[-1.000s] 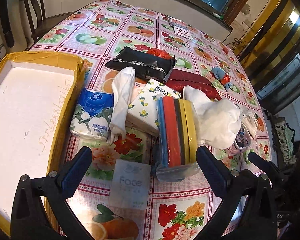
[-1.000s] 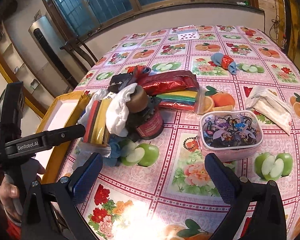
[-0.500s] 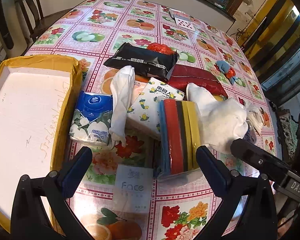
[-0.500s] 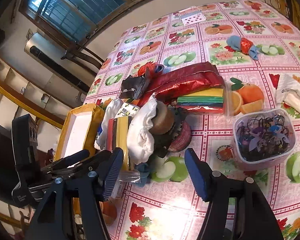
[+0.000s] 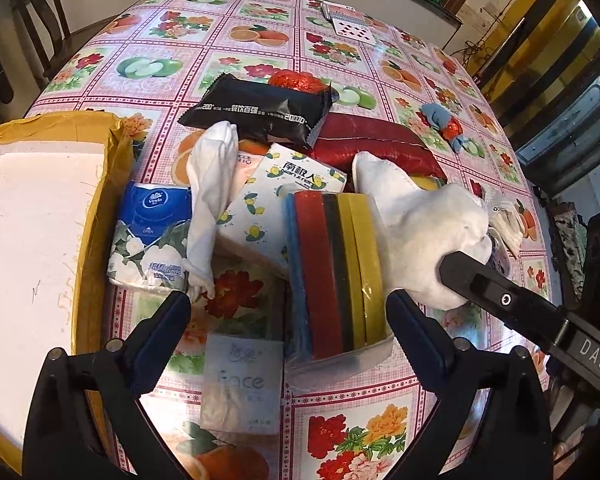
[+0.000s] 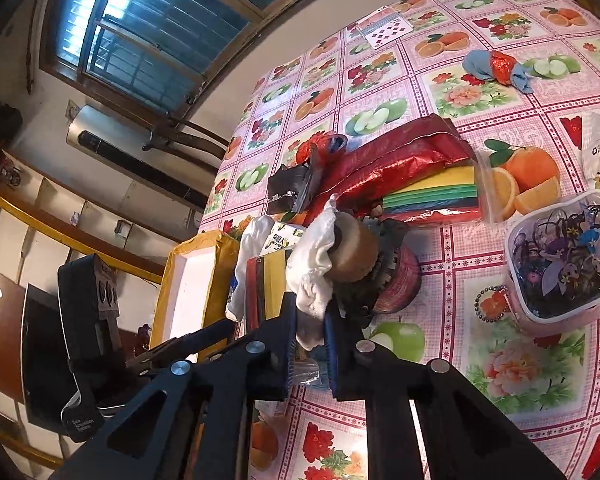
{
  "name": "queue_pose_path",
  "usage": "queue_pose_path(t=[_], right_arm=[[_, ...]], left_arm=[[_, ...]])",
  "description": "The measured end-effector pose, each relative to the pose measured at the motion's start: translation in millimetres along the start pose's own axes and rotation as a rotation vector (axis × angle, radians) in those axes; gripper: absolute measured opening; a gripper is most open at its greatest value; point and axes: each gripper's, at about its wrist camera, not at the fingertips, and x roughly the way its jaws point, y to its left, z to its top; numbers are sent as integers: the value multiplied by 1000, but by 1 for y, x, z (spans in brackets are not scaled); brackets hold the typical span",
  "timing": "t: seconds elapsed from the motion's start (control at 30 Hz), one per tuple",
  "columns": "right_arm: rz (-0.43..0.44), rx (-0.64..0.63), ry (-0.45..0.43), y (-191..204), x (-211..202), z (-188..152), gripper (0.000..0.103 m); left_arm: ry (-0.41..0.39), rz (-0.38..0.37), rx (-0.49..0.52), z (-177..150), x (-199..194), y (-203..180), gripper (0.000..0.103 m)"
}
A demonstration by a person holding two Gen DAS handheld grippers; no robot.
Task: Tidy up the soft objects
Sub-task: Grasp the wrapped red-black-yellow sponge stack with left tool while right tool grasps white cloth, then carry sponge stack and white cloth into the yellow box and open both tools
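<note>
Right gripper pinches only the white cloth's near edge, left gripper spread and idle; thin bite may slip on lifting.

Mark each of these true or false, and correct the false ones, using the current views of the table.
1. The right gripper is clamped on the white cloth. True.
2. The left gripper holds the blue tissue pack. False: it is open, gripping nothing.
3. The foam box already holds soft items. False: its white interior is bare.
4. The black packet lies beyond the lemon-print tissue pack. True.
</note>
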Motion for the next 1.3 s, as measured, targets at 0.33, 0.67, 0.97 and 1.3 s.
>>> queue_pose_path(t=[0.33, 0.67, 0.97, 1.3], right_arm=[[48, 24, -3, -8, 1, -1, 10], [112, 44, -7, -11, -2, -6, 8], [152, 33, -29, 1, -5, -7, 7], [187, -34, -37, 44, -12, 0, 7]], left_arm=[[63, -86, 54, 1, 9, -17, 61], [50, -77, 76, -2, 8, -20, 38], [-18, -74, 47, -2, -13, -4, 35], [-98, -55, 2, 3, -54, 26, 35]])
